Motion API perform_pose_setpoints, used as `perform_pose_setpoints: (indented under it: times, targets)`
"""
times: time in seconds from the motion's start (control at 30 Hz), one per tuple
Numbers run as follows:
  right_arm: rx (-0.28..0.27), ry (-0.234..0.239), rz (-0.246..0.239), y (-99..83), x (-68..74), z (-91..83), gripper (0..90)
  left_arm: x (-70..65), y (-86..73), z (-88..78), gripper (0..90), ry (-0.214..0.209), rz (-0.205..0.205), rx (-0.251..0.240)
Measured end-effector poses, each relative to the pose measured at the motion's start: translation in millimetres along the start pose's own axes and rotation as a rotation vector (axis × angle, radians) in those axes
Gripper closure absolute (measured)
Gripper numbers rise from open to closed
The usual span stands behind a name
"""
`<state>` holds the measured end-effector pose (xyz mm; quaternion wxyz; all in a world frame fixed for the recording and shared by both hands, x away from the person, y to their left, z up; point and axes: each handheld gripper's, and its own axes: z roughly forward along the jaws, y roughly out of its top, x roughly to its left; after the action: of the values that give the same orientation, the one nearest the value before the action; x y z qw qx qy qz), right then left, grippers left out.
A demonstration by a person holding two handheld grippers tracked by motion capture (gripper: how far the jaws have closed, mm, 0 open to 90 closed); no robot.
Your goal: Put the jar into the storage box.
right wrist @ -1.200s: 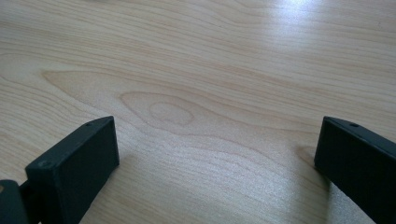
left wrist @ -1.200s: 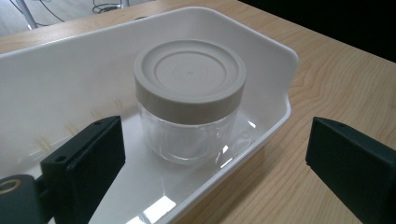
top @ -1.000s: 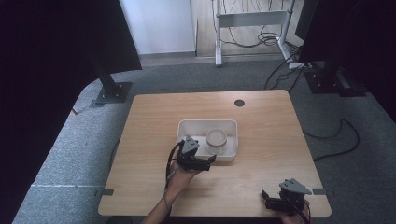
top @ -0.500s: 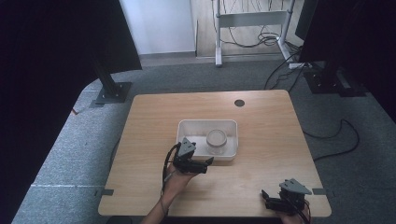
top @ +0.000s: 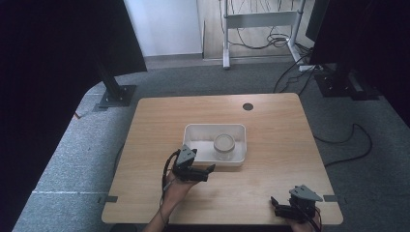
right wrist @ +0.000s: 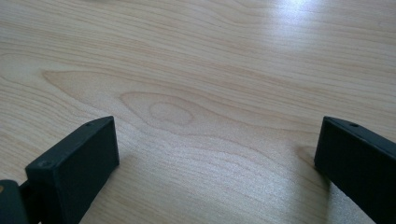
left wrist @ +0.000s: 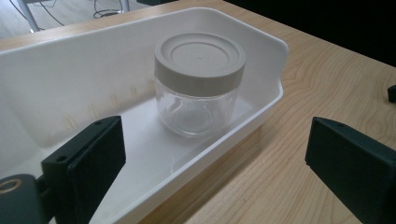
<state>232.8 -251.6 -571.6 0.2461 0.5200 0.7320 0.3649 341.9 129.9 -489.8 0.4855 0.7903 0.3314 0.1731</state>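
Observation:
A clear glass jar (top: 224, 146) (left wrist: 198, 84) with a beige screw lid stands upright in the right half of a white plastic tray (top: 193, 133) (left wrist: 70, 70) at the middle of the wooden table (top: 270, 130). My left gripper (top: 210, 170) (left wrist: 215, 163) hovers just in front of the tray's near rim, open, jaws wide apart, with the jar ahead between them and untouched. At the table's front right corner my right gripper (top: 274, 203) (right wrist: 217, 154) rests low over bare wood, open and holding nothing.
A round cable hole (top: 248, 106) sits near the table's far edge. Grey carpet surrounds the table, with black stand bases (top: 116, 95) at far left and right, and cables (top: 348, 140) on the floor to the right.
My left gripper has drawn back toward the front edge and slightly left, away from the tray. The right gripper has stayed put.

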Motion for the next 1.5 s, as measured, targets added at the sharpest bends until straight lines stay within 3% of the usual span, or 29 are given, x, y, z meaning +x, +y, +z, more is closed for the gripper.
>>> perform_pose_setpoints:
  times: [0.33,0.97,1.5]
  targets:
    - [0.001,0.0,0.0,0.0,0.0,0.0,0.0,1.5,-5.8,-10.4,4.8,0.0,0.013,0.002]
    - [0.0,0.0,0.0,0.0,0.0,0.0,0.0,15.7,-26.7,-35.5,4.8,0.034,-0.032,-0.009]
    - [0.0,0.0,0.0,0.0,0.0,0.0,0.0,23.8,-48.6,-45.6,4.9,0.057,-0.04,-0.002]
